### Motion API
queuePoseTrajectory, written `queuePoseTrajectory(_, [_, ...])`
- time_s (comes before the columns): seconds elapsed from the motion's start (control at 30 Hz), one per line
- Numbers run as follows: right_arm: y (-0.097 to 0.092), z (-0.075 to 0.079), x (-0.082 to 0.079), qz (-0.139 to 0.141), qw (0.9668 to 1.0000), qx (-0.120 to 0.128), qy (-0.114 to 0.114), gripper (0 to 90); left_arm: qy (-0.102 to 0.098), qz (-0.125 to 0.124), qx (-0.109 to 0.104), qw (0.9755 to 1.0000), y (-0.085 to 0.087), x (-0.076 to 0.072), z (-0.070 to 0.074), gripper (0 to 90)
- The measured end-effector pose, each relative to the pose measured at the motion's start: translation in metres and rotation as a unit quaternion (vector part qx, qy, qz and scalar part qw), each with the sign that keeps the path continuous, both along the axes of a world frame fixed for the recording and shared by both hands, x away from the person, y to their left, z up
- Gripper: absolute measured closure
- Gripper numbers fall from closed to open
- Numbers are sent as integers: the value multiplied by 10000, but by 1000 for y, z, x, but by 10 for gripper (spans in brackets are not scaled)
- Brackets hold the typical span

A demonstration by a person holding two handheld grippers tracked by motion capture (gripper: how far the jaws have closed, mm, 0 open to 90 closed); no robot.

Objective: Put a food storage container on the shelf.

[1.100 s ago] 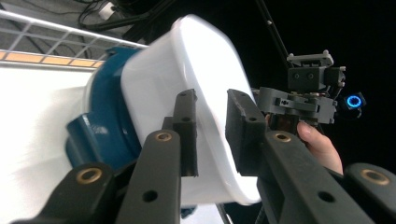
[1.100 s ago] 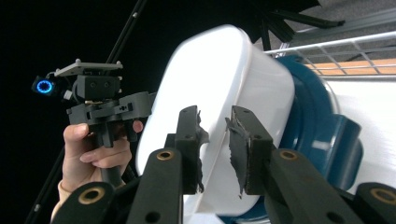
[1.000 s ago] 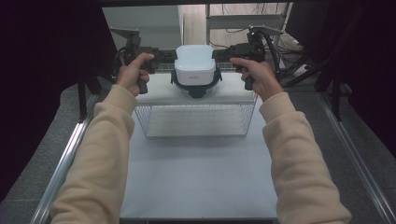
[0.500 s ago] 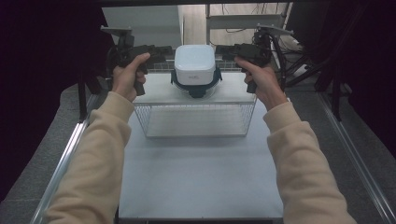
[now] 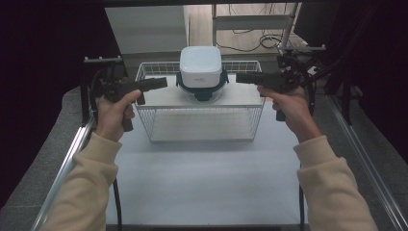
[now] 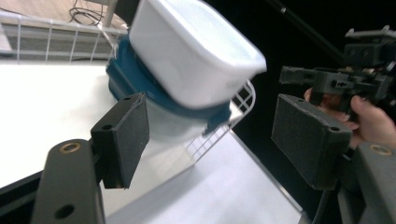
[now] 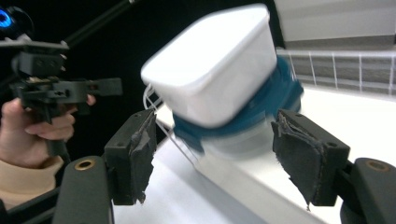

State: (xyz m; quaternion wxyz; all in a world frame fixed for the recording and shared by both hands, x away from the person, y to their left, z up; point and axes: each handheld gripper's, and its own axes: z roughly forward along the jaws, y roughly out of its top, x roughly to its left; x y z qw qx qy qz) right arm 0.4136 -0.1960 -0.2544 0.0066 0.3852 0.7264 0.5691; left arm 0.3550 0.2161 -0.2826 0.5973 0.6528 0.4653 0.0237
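A white box (image 5: 200,66) with a blue collar and a clear lower part stands on a white board (image 5: 163,98) that lies across a wire basket (image 5: 202,126). My left gripper (image 5: 161,83) points at it from the left, a short way off. My right gripper (image 5: 242,78) points at it from the right, also apart from it. Both pairs of jaws have just been opening and stand open, with nothing between the pads. In the left gripper view the box (image 6: 191,51) lies beyond my left gripper (image 6: 215,137). In the right gripper view the box (image 7: 215,70) lies beyond my right gripper (image 7: 219,156).
The basket stands at the far end of a white table top (image 5: 207,183) with metal rails (image 5: 62,173) along both sides. Behind it are a metal frame (image 5: 250,21) and cables on the floor. Dark curtains close in left and right.
Both grippers were against the box's sides; they have let go and drawn away from it sideways, left to the left, right to the right. The box has stayed on the board.
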Motion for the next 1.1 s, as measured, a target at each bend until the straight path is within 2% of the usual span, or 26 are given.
queuePoseTrajectory(0.13, [-7, -11, -21, -22, 9999, -127, -39, 285, -104, -19, 234, 9997, -7, -25, -10, 262])
queuePoseTrajectory(0.23, [-15, -22, -39, -36, 9996, -227, -170, 277, -175, -118, 357, 9991, -11, -44, -19, 260])
queuePoseTrajectory(0.3, [-19, -28, -47, -57, 9993, -306, -209, 267, -213, -157, 416, 9988, -12, -52, -25, 252])
queuePoseTrajectory(0.33, [-23, -33, -52, -92, 9990, -312, -299, 267, -225, -143, 450, 9986, -12, -56, -27, 252])
queuePoseTrajectory(0.43, [-31, -47, -61, -66, 9988, -299, -393, 266, -274, -104, 593, 9978, -10, -68, -43, 245])
queuePoseTrajectory(0.6, [-44, -82, -76, -53, 9983, -407, -405, 258, -133, 59, 653, 9978, -3, -80, -79, 245])
queuePoseTrajectory(0.7, [-50, -97, -86, -111, 9982, -438, -406, 258, -66, 150, 819, 9965, -1, -91, -100, 242])
queuePoseTrajectory(0.87, [-56, -121, -106, -149, 9968, -607, -503, 259, -150, 111, 1026, 9945, -2, -105, -121, 241])
queuePoseTrajectory(0.93, [-58, -131, -112, -96, 9967, -671, -452, 256, -163, 66, 1132, 9934, -3, -108, -130, 238])
queuePoseTrajectory(1.03, [-60, -143, -117, -77, 9962, -766, -402, 256, -93, -10, 1329, 9911, -4, -108, -143, 234])
queuePoseTrajectory(1.1, [-63, -152, -121, -88, 9956, -859, -365, 255, -43, 13, 1378, 9905, -4, -110, -152, 233])
